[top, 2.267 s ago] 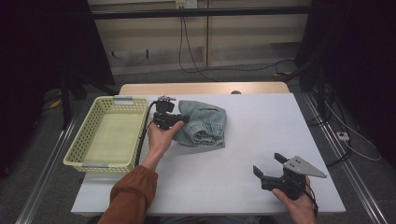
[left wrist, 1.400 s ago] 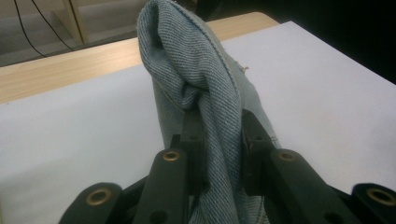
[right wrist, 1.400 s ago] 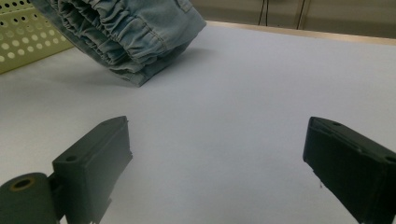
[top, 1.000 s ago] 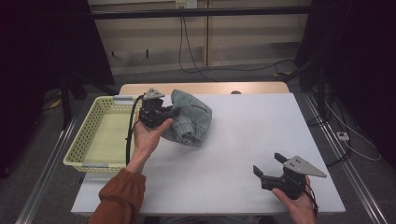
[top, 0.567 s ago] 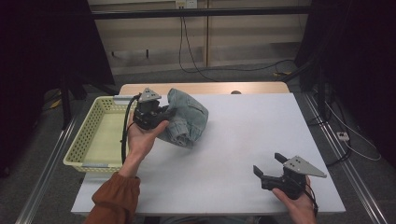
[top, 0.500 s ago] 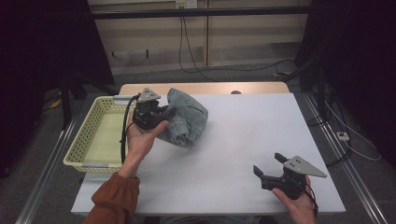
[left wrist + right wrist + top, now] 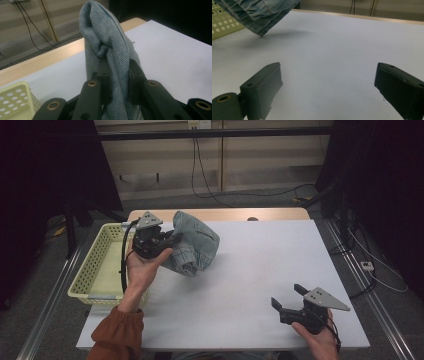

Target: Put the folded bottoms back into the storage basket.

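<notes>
A bunched piece of blue denim hangs off the table in my left gripper, which is shut on it at the table's far left, beside the basket. In the left gripper view the denim rises in a fold between the two black jaws, pinched tight. From the right gripper view the denim's hem hangs clear above the white table top, with its shadow beneath. My right gripper rests near the front right corner, open, with nothing between its jaws.
A pale yellow perforated basket stands at the table's left edge, just left of my left hand; its corner is near the jaws. The white table top has a wooden strip along its far edge. Cables lie on the floor beyond.
My left gripper has lifted the denim and carried it left toward the basket; the cloth has come off the table. The right gripper has stayed in place.
</notes>
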Available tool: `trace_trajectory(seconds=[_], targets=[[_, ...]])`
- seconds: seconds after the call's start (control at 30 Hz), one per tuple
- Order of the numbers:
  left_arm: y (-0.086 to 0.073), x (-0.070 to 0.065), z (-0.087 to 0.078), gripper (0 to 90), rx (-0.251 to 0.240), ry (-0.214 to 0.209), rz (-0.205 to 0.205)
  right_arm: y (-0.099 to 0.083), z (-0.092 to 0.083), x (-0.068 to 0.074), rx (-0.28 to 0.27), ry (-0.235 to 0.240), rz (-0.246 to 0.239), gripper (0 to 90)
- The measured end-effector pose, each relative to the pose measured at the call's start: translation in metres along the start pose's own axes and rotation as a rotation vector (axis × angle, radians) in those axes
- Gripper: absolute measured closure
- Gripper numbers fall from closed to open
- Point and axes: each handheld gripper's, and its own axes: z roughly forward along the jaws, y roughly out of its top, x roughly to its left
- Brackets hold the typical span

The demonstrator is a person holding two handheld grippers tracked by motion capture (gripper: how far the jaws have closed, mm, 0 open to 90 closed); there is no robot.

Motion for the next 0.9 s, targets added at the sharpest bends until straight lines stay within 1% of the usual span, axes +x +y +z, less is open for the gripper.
trace_trajectory(seconds=[0.17, 0.2, 0.23, 0.27, 0.43, 0.63, 0.73, 0.83, 0.9], targets=[[0.003, 0.000, -0.006, 76.5, -0.005, 0.010, 0.007, 0.000, 0.000, 0.000, 0.000, 0.000, -0.003, 7.5], [0.003, 0.000, -0.008, 76.5, -0.006, 0.012, 0.013, 0.000, 0.000, 0.000, 0.000, -0.001, -0.003, 7.5], [0.004, -0.001, -0.009, 76.5, -0.013, 0.012, 0.009, 0.000, 0.000, 0.000, -0.001, 0.000, 0.002, 7.5], [0.005, 0.000, -0.011, 76.5, -0.011, 0.014, 0.018, 0.000, 0.000, 0.000, -0.001, 0.000, 0.002, 7.5], [0.007, 0.001, -0.018, 76.5, -0.033, 0.013, 0.013, 0.000, 0.000, 0.000, -0.002, 0.000, 0.002, 7.4], [0.010, 0.000, -0.027, 76.5, -0.040, 0.020, 0.030, 0.000, 0.000, 0.001, -0.002, 0.002, 0.002, 7.4], [0.012, 0.000, -0.031, 76.5, -0.048, 0.015, 0.022, 0.000, 0.000, 0.001, -0.004, 0.003, 0.001, 7.5], [0.013, 0.001, -0.035, 76.5, -0.050, 0.021, 0.031, 0.000, -0.001, 0.001, -0.005, 0.002, 0.002, 7.5], [0.013, 0.001, -0.037, 76.5, -0.056, 0.024, 0.025, 0.000, -0.001, 0.001, -0.005, 0.002, 0.002, 7.4]])
